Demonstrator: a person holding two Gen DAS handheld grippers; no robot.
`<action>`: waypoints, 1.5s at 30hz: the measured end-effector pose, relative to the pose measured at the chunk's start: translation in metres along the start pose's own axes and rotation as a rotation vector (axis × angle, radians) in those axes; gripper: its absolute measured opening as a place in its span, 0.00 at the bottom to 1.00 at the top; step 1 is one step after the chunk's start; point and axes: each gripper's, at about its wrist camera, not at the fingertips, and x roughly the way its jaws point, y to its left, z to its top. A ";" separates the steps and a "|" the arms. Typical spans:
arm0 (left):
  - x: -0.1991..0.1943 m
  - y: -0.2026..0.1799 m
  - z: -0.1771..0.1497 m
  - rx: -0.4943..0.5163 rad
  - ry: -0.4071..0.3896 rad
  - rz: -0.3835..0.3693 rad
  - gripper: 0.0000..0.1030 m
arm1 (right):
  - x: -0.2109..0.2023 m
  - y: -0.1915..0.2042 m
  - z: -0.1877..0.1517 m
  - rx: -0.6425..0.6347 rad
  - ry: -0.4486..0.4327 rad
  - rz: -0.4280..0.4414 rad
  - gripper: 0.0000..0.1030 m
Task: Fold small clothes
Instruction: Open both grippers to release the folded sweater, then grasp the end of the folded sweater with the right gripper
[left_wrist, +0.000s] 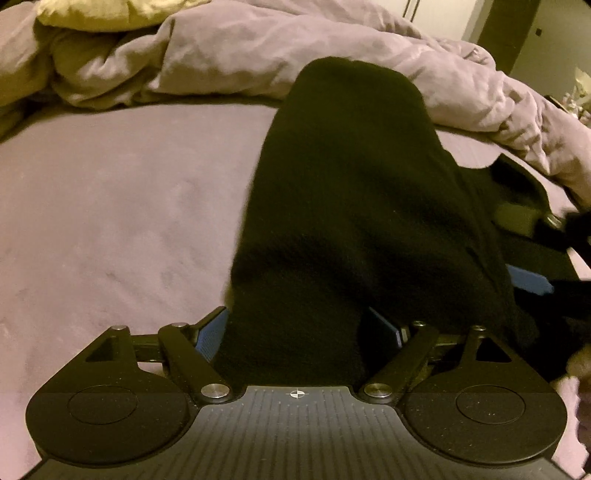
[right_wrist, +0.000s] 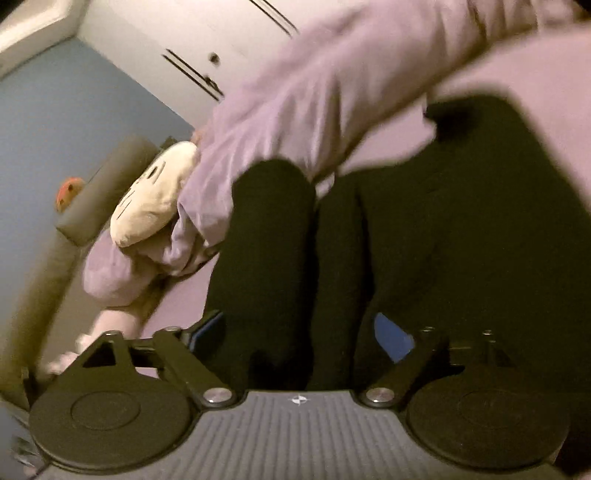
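- Left gripper (left_wrist: 299, 328): jaws wide apart. Blue pads (left_wrist: 210, 339) show on both sides, with the black garment (left_wrist: 351, 206) filling the gap between them. Can't tell whether the pads press on it; it reads as draped over the fingers, not pinched.
- Garment's long axis runs straight out from the left jaws, away from the camera. The far end is rounded and reaches the crumpled duvet (left_wrist: 258, 55). It looks narrow and sock-like, but too dark to be sure.
- Bare sheet (left_wrist: 110, 203) lies to the left of the garment. More dark cloth spreads off to the right, where the other gripper's blue pad (left_wrist: 532, 282) peeks out just beside it.
- Right gripper (right_wrist: 303, 332): jaws also wide apart. Black cloth (right_wrist: 269, 258) lies in and beyond the gap, and the pads look clear of it. View is blurred.
- In the right view there are two dark lobes side by side, both running away from the jaws. A wider dark mass (right_wrist: 480, 221) lies to the right of them, with the duvet (right_wrist: 314, 92) across the top.
- Plush toy (right_wrist: 155, 206) sits off to the left, clear of the work.
- Judgement: both hands are at the near end of the cloth, and the left is better lined up on its axis. A fold would carry the near end forward toward the far tip.
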 end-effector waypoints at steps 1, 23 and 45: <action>0.000 0.000 0.000 -0.002 -0.003 -0.001 0.84 | 0.004 0.002 0.001 -0.009 -0.008 0.005 0.89; -0.042 -0.009 -0.001 0.024 -0.056 0.024 0.84 | 0.002 0.107 -0.014 -0.586 -0.123 -0.291 0.18; -0.021 -0.041 -0.019 0.026 0.021 -0.038 0.86 | -0.102 0.038 -0.005 -0.430 -0.247 -0.353 0.21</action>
